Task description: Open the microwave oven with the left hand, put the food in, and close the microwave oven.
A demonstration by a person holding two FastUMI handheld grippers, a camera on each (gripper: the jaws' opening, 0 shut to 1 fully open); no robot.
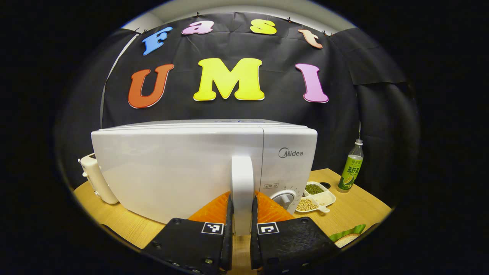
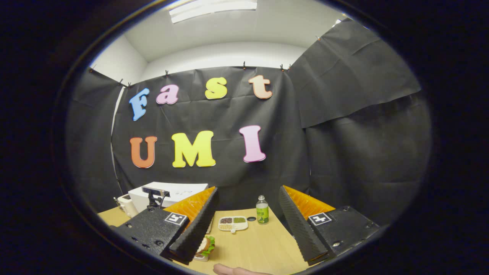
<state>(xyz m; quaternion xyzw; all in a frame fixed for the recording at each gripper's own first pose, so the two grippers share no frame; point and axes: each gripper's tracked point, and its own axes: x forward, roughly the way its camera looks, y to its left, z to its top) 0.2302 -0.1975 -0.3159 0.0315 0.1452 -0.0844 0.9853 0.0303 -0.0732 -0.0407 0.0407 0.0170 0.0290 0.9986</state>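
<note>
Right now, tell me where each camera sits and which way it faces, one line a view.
Left gripper view: rides the left gripper, low and close to the microwave, facing its closed door; its two fingers flank the door handle.
Right gripper view: rides the right gripper, held higher and farther back over the table, facing the booth wall; its fingers spread wide, and a fingertip shows at the bottom edge.
Shared: microwave, green bottle, divided dish of beans, sandwich.
</note>
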